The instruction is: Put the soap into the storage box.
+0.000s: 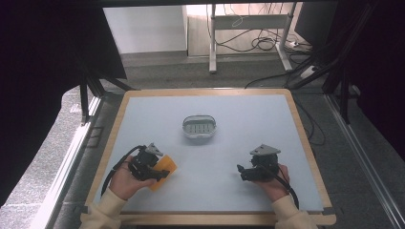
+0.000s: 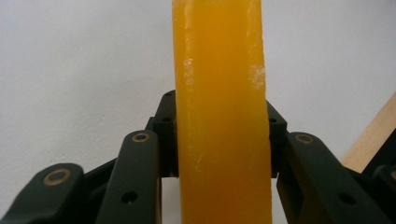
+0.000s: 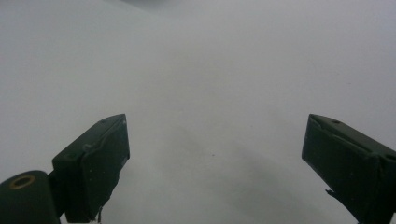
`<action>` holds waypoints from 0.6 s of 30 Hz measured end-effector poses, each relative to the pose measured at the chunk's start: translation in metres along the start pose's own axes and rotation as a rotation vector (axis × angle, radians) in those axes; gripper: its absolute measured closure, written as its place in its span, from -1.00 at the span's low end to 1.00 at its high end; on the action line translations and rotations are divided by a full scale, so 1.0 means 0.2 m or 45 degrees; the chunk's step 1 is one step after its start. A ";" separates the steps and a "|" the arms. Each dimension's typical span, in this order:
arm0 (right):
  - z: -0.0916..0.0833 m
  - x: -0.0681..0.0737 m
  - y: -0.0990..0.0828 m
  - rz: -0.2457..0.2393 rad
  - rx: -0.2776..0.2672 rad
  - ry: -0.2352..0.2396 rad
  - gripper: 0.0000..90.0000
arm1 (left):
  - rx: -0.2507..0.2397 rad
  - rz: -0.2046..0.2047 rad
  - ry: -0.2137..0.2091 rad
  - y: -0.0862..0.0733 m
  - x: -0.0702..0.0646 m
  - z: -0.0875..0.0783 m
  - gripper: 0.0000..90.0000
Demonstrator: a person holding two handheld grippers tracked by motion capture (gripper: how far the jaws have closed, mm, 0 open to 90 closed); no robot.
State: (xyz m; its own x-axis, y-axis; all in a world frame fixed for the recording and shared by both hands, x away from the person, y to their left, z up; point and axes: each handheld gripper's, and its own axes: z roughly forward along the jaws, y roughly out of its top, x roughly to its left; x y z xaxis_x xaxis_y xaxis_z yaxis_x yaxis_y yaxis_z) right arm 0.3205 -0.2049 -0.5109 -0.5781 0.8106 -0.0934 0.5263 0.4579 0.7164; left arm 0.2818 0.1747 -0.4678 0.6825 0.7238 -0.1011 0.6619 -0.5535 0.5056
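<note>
An orange slab, like a bar of soap, sits at the front left of the table, clamped on edge between the jaws of my left gripper. In the left gripper view the orange bar runs straight up the middle, with a black pad pressed against each side. My right gripper rests at the front right, held in a hand and pointing left. Its jaws stand wide apart over bare tabletop, with nothing between them. An oval white dish with a ridged insert stands in the middle of the table.
The pale grey tabletop has a wooden rim. Dark curtains hang at both sides. Beyond the far edge are desk legs and cables on the floor.
</note>
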 end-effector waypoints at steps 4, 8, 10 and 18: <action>0.00 0.00 0.00 0.000 0.001 0.000 -0.83 | -0.007 0.000 -0.005 0.00 0.00 -0.01 0.37; 0.00 0.00 0.00 -0.004 -0.003 0.002 -0.82 | -0.020 0.001 -0.014 0.00 0.01 -0.01 0.37; 0.00 0.00 0.00 -0.004 -0.003 0.001 -0.82 | -0.031 0.000 -0.022 0.01 0.02 -0.01 0.37; 0.00 0.00 0.00 0.002 0.000 -0.011 -0.82 | -0.041 0.016 -0.030 0.04 0.02 -0.03 0.37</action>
State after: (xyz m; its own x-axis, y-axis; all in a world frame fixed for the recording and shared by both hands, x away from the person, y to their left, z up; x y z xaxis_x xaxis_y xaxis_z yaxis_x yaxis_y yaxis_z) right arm 0.3197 -0.2050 -0.5103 -0.5719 0.8145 -0.0980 0.5272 0.4564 0.7168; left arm 0.2876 0.1758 -0.4590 0.6980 0.7068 -0.1150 0.6435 -0.5485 0.5340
